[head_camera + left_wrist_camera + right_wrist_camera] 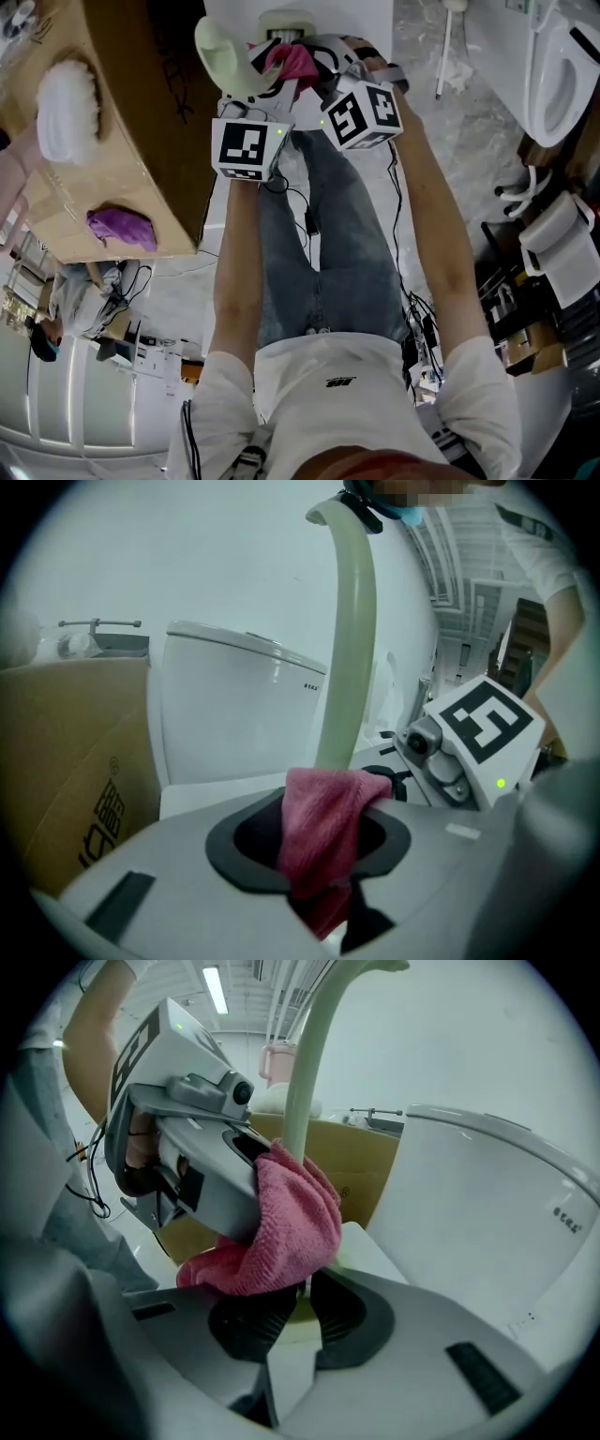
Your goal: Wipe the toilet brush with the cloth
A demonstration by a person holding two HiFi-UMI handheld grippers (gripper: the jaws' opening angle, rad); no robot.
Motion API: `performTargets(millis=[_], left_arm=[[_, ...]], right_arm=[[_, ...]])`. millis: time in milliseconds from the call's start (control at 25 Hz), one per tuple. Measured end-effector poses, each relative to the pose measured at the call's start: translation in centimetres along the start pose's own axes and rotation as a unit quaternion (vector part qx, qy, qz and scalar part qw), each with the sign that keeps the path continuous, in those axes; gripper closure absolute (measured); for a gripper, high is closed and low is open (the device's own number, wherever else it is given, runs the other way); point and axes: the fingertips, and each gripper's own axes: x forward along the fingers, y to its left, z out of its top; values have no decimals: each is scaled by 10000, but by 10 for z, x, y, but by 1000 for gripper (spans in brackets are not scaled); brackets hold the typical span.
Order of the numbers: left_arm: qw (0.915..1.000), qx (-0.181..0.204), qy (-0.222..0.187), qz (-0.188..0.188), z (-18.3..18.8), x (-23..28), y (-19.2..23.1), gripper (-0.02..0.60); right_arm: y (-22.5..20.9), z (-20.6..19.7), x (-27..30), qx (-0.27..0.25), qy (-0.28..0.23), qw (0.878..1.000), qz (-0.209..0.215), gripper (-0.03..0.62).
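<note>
Two grippers meet at twelve o'clock in head view: right gripper (305,1309) pinches the toilet brush (352,649) handle, steadying it upright, so left gripper (317,853), jaws clamped on the pink cloth (323,813), can rub the shaft.

Left gripper (314,846): my grey shell, smooth black jaw pads. Right gripper (300,1312): same grey, ribbed black pads. Each carries a white cube (248,148) with black square markers. Worn: white short-sleeved T-shirt (328,384), blue jeans (328,253). Black cables (305,211) trail.
</note>
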Motion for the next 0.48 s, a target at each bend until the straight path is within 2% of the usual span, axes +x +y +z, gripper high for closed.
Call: performTargets(millis=[480], left_arm=[[9999,70,-114,71,29,-22,-1,471]], right_arm=[[2,1,2,52,67,10000,-23,565]])
